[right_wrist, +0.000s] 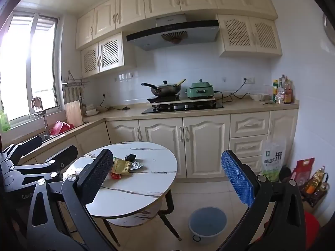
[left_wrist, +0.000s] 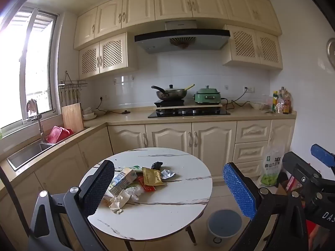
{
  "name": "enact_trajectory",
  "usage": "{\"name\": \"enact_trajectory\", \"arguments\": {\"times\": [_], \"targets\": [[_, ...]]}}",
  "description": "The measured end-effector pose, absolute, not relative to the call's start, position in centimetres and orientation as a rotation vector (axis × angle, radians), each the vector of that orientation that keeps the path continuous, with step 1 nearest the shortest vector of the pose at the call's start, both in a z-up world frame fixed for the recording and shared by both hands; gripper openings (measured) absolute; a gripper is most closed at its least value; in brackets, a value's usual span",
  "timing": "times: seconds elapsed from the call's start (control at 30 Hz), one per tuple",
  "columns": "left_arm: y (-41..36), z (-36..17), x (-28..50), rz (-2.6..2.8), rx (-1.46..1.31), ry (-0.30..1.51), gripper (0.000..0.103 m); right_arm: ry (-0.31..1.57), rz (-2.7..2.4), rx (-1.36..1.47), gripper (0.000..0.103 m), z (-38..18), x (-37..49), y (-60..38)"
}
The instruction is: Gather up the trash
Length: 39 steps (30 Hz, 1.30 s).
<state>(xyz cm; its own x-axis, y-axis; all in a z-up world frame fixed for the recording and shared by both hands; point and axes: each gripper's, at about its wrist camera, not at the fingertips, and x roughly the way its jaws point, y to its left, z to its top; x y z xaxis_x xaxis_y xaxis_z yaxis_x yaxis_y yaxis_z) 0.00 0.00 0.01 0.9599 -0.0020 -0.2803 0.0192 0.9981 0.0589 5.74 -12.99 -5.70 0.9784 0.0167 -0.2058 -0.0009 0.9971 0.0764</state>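
A pile of trash lies on the round white marble table (left_wrist: 167, 209): a milk carton (left_wrist: 123, 181), a yellow packet (left_wrist: 151, 176), a silver wrapper (left_wrist: 167, 174), a black lump (left_wrist: 157, 164), red wrappers and crumpled paper (left_wrist: 119, 202). The yellow packet (right_wrist: 121, 166) and silver wrapper (right_wrist: 136, 165) also show in the right wrist view. A grey bin (left_wrist: 224, 227) stands on the floor right of the table, also in the right wrist view (right_wrist: 207, 222). My left gripper (left_wrist: 169, 190) is open and empty, above the table's near side. My right gripper (right_wrist: 167, 179) is open and empty, to its right.
Kitchen counter (left_wrist: 129, 118) with a sink (left_wrist: 29, 152), stove, wok (left_wrist: 170, 94) and green cooker (left_wrist: 208, 97) runs behind. A rice bag (left_wrist: 271, 167) leans on the drawers. Red bag and oil bottles (right_wrist: 316, 179) sit on the floor at right.
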Motion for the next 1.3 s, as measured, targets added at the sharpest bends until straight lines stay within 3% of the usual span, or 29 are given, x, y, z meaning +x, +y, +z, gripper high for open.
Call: {"name": "enact_trajectory", "arguments": {"times": [1.3], "targets": [[-0.23,0.51,-0.97,-0.013,0.065,0.263,0.102,0.195,0.019,0.065,0.103,-5.23,5.68,-12.56]]}}
